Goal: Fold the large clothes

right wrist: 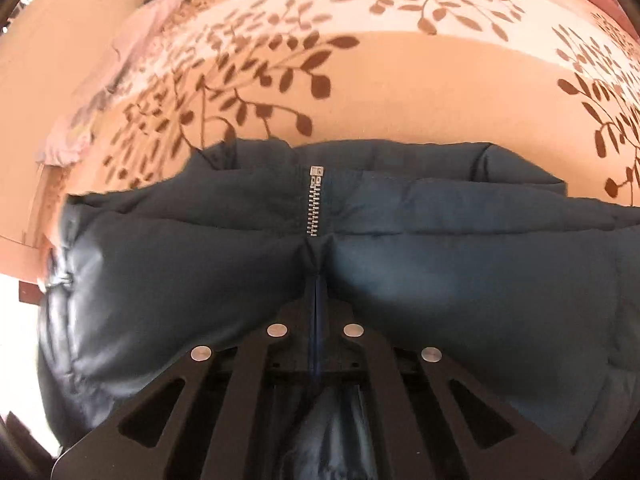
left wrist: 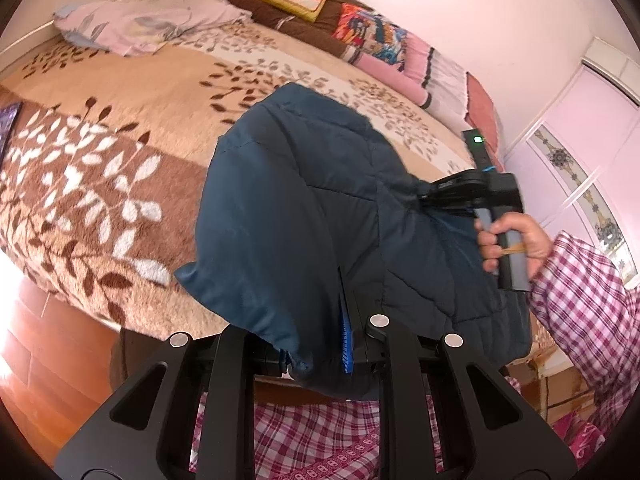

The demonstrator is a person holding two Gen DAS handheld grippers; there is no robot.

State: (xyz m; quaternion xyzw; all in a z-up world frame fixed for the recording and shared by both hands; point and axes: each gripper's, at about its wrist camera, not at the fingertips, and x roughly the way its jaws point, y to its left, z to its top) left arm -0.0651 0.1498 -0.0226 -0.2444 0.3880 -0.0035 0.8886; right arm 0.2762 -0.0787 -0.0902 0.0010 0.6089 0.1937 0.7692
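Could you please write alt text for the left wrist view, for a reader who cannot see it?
A dark blue padded jacket hangs above a bed, pinched at its near edge by the left tongs and on the right by the right tongs, held in a hand with a checked sleeve. The bed has a leaf-patterned blanket with pillows at its far end.

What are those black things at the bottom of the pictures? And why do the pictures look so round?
Those black things are grabbers with two fingers each. A person holds one in each hand, and each grabber carries a round-eyed camera that bends the view. The left one's picture shows the left gripper pinching a blue puffy jacket, and the person's hand squeezing the right grabber's handle. The other picture shows the right gripper shut on the jacket near its zipper. Underneath is a bed with a leafy blanket.
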